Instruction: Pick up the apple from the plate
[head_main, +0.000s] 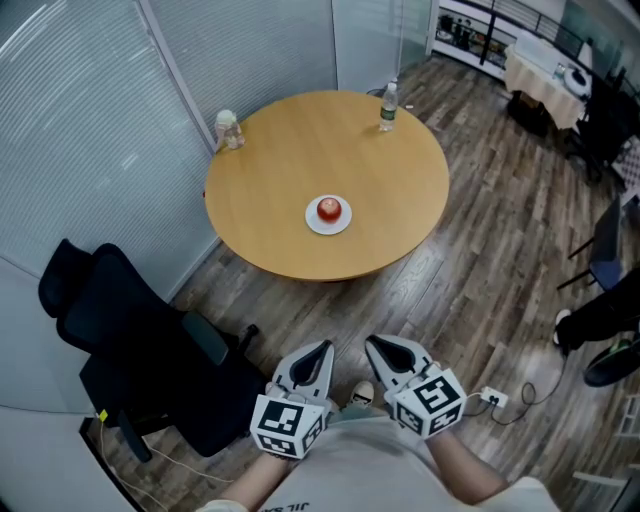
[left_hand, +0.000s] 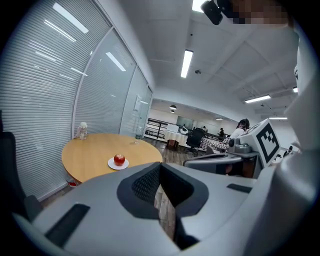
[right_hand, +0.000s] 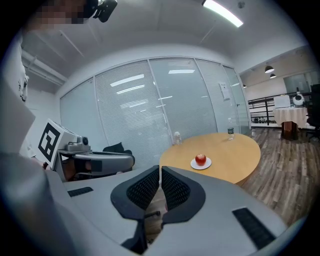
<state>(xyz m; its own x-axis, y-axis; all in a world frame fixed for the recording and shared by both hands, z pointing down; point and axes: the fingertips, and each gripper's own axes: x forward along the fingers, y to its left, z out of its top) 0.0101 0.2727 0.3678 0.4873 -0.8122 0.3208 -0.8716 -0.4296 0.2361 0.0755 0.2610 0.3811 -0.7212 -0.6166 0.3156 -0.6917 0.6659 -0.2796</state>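
Observation:
A red apple (head_main: 329, 209) rests on a small white plate (head_main: 318, 225) near the front of a round wooden table (head_main: 290, 160). The apple (left_hand: 119, 159) and plate (left_hand: 112, 164) show far off in the left gripper view, and the apple (right_hand: 200, 159) on its plate (right_hand: 206, 164) likewise in the right gripper view. My left gripper (head_main: 326, 349) and right gripper (head_main: 371, 344) hang side by side over the floor, well short of the table. Both are shut with nothing between the jaws.
A black office chair (head_main: 140, 350) stands at the left, close to my left gripper. A clear water bottle (head_main: 387, 105) and a small jar (head_main: 229, 129) stand at the table's far edge. Glass walls with blinds run behind the table. Wood floor (head_main: 480, 270) lies to the right.

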